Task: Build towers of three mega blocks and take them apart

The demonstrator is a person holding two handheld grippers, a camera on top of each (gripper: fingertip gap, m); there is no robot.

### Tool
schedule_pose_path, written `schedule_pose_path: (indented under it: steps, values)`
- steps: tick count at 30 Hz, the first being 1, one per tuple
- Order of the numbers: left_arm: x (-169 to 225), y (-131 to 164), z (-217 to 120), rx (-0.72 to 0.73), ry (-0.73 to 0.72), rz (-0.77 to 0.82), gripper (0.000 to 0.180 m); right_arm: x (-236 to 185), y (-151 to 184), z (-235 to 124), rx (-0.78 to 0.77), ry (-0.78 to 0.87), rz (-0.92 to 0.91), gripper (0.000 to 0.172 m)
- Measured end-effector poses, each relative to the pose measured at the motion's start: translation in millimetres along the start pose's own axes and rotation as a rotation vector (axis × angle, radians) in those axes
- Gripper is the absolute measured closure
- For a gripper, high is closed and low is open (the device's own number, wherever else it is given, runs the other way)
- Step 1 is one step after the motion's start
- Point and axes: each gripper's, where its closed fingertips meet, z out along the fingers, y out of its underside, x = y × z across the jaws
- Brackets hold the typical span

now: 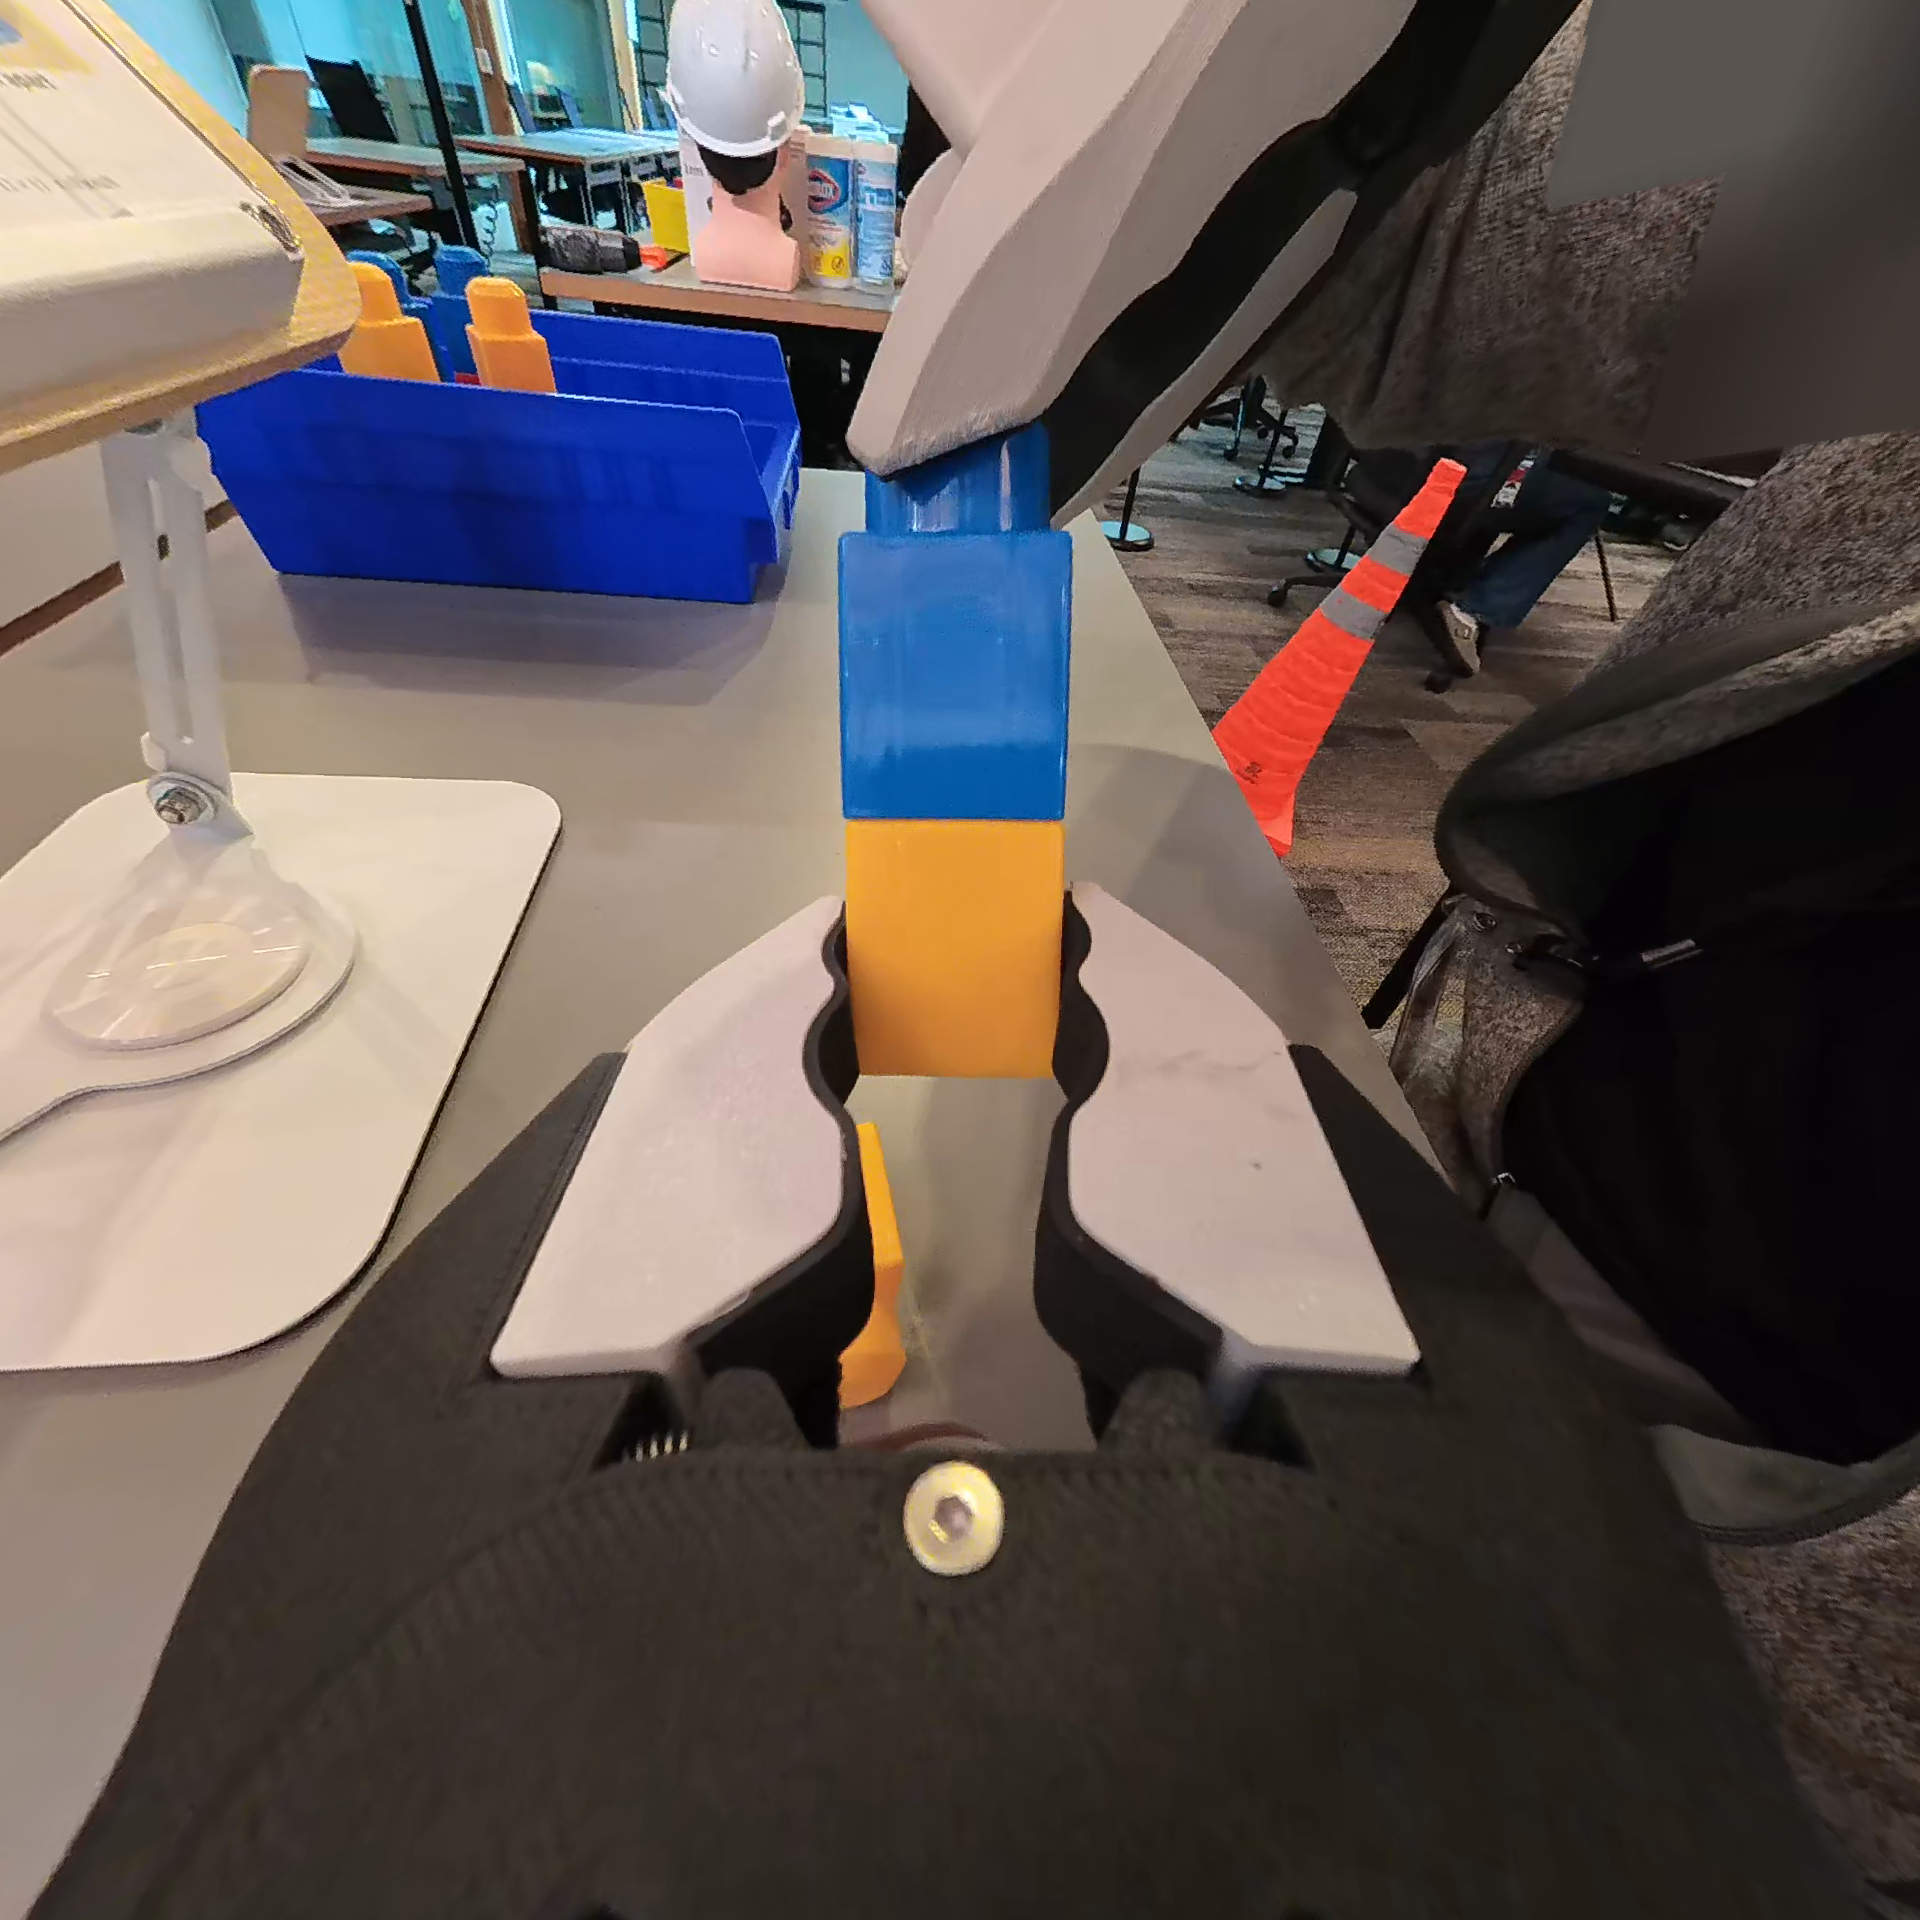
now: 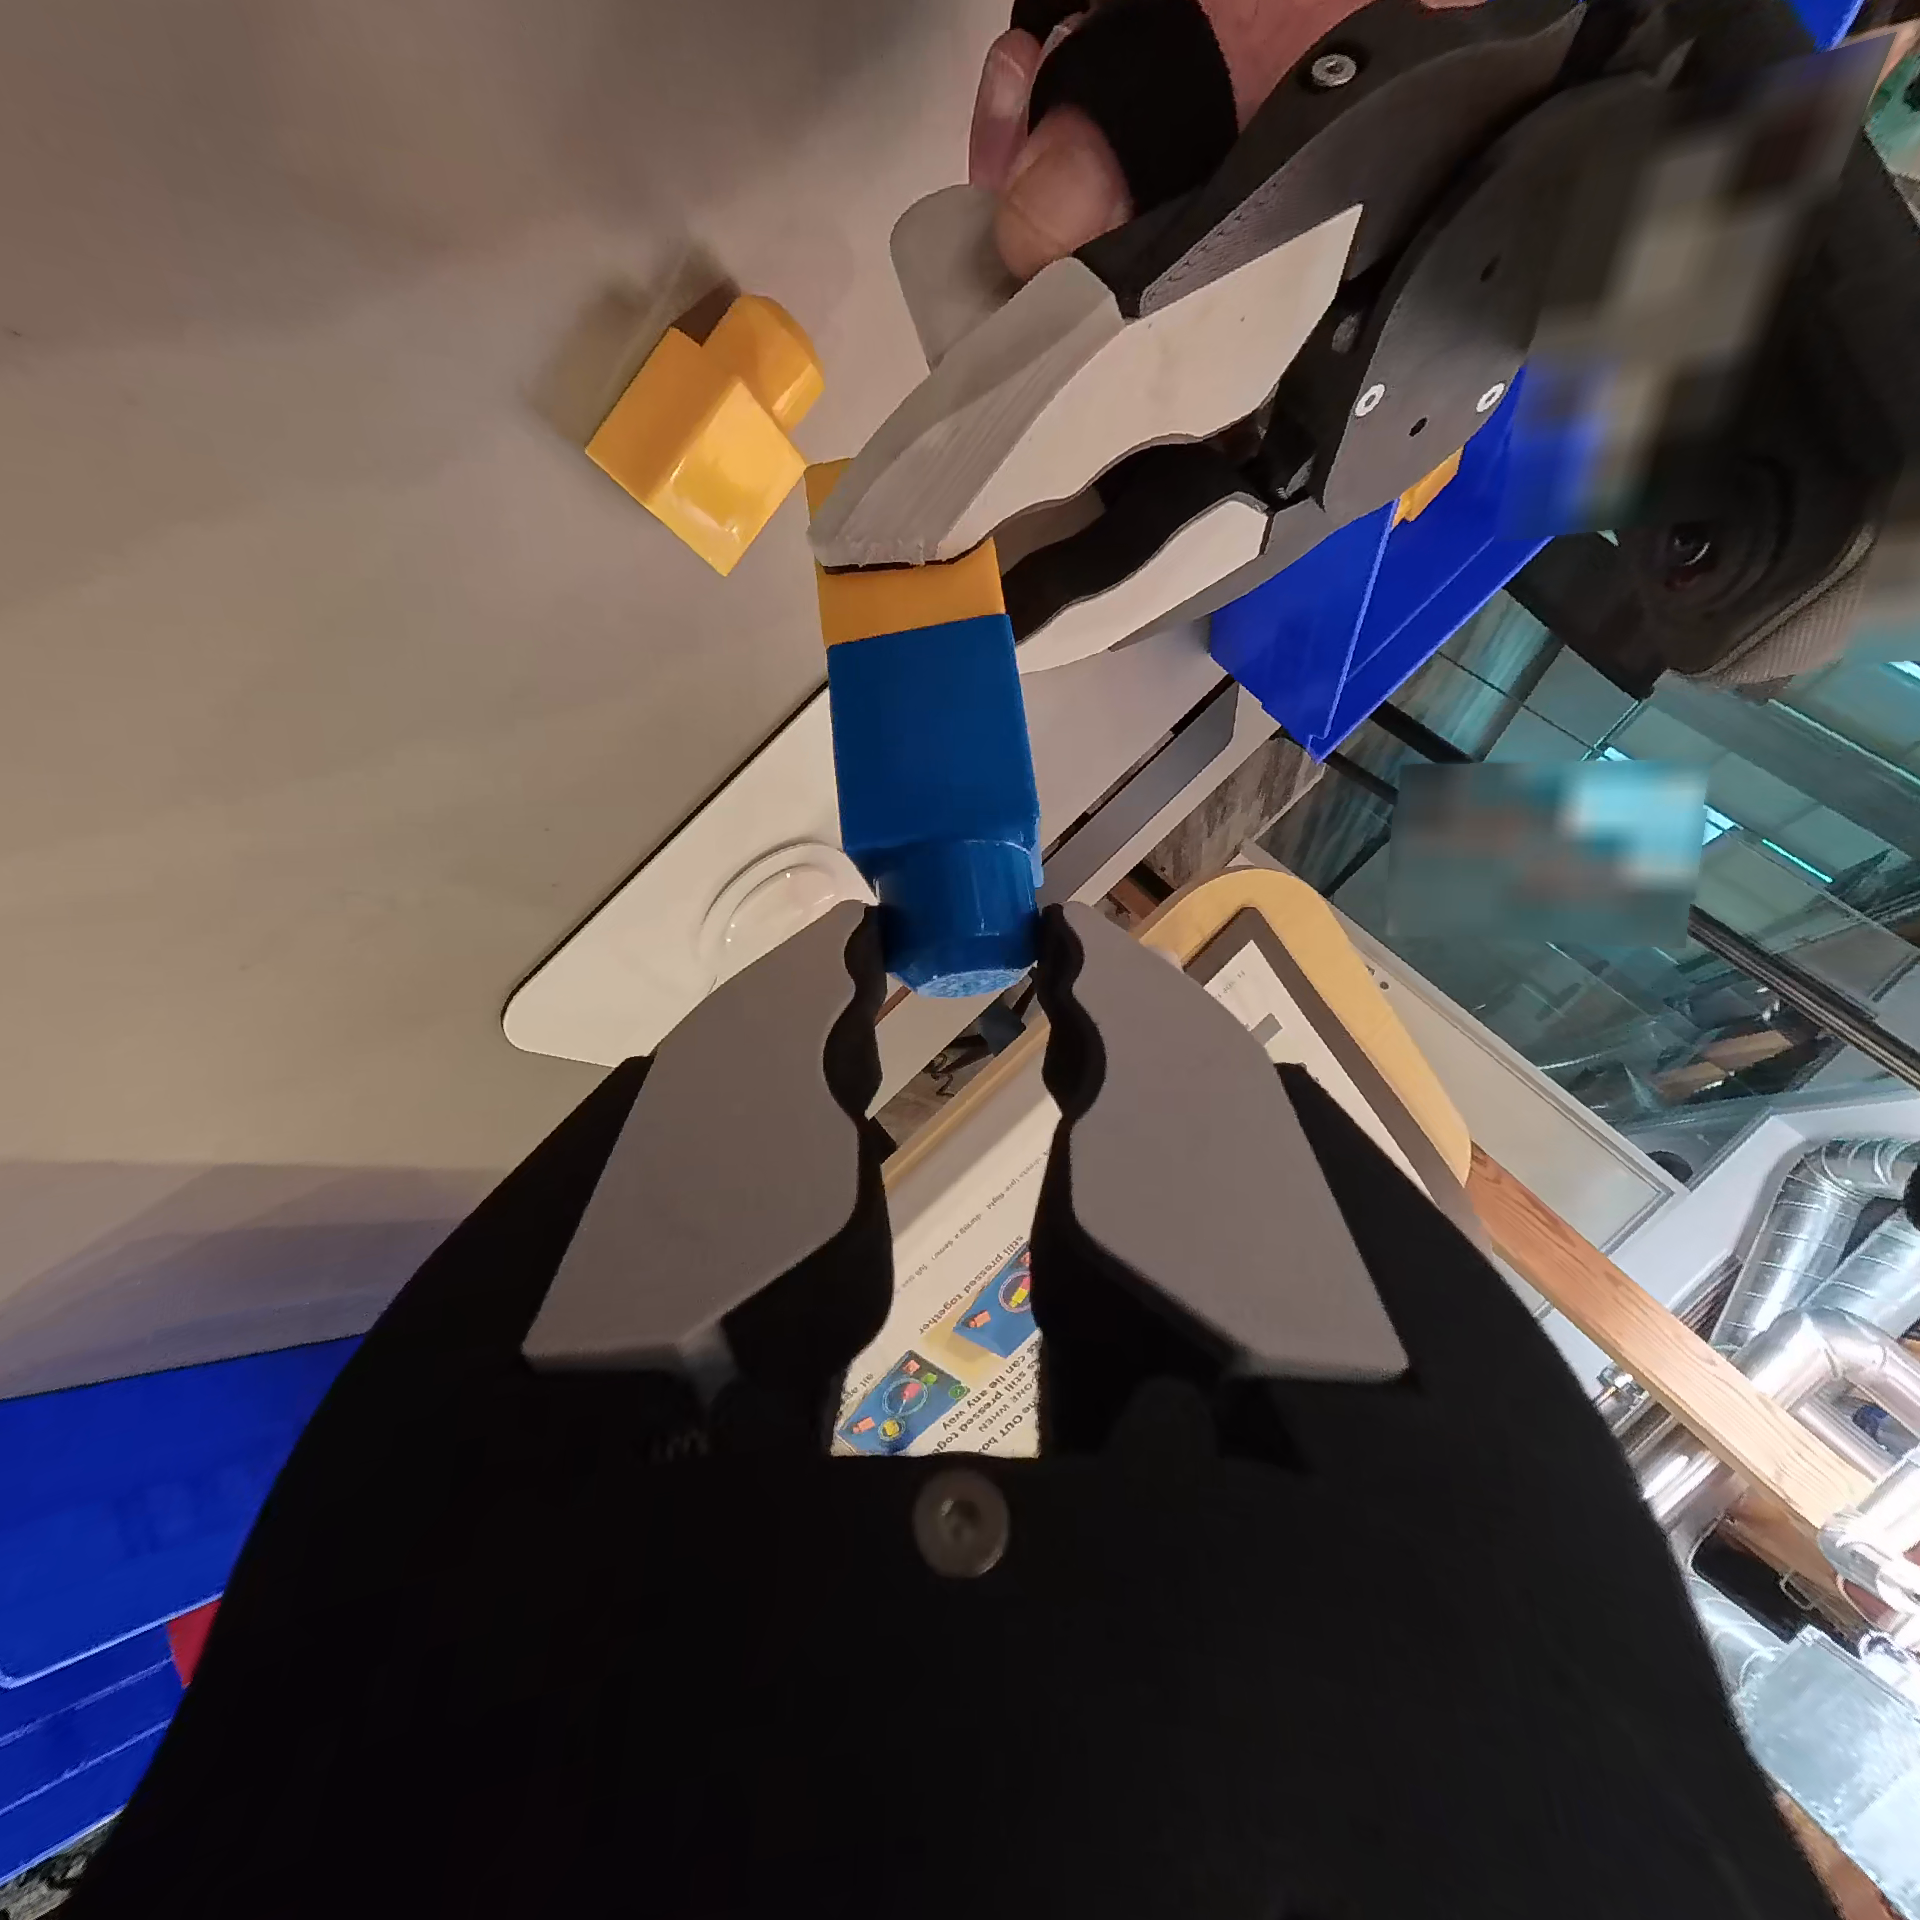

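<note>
A blue block (image 1: pixel 954 675) sits stacked on a yellow block (image 1: pixel 954 945), held above the grey table (image 1: pixel 644 717). My left gripper (image 1: pixel 954 935) is shut on the yellow block, both pads pressed on its sides. My right gripper (image 2: pixel 958 940) is shut on the round stud of the blue block (image 2: pixel 930 748); it also shows in the left wrist view (image 1: pixel 956 457) coming down from above. The left gripper (image 2: pixel 914 551) shows in the right wrist view on the yellow block (image 2: pixel 909 603). A second yellow block (image 2: pixel 707 426) lies loose on the table; it also shows in the left wrist view (image 1: pixel 873 1268).
A blue bin (image 1: pixel 499 488) with yellow and blue blocks stands at the back left. A white stand base (image 1: pixel 260 1039) lies on the left of the table. The table's right edge drops to carpet with an orange cone (image 1: pixel 1340 644). A dark bag (image 1: pixel 1714 1039) is at right. The grippers' ends are close to 6 centimetres from one another.
</note>
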Motion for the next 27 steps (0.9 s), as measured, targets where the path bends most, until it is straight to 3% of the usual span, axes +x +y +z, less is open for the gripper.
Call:
schedule_pose_path:
  steps: [8, 10, 12, 19, 22, 27]
  values:
    - [-2, -1, -1, -0.004, -0.03, 0.033, 0.146, 2, -1, -1, 0.022, 0.019, 0.001, 0.142]
    - [-7, -4, -3, 0.001, -0.075, 0.059, 0.146, 2, 1, 1, 0.044, -0.002, 0.064, 0.141]
    - [-9, -9, -7, -0.004, -0.127, 0.121, 0.146, 5, 12, 8, 0.009, 0.023, 0.113, 0.123]
    - [-28, -3, -15, -0.08, -0.292, 0.225, 0.145, -5, 25, 11, 0.062, 0.01, 0.298, 0.124]
    - [-33, 3, -14, -0.149, -0.347, 0.293, 0.145, -3, 18, 4, 0.201, 0.009, 0.439, 0.128]
    - [-35, 0, -12, -0.199, -0.427, 0.377, 0.145, 2, 4, 11, 0.418, -0.086, 0.749, 0.118]
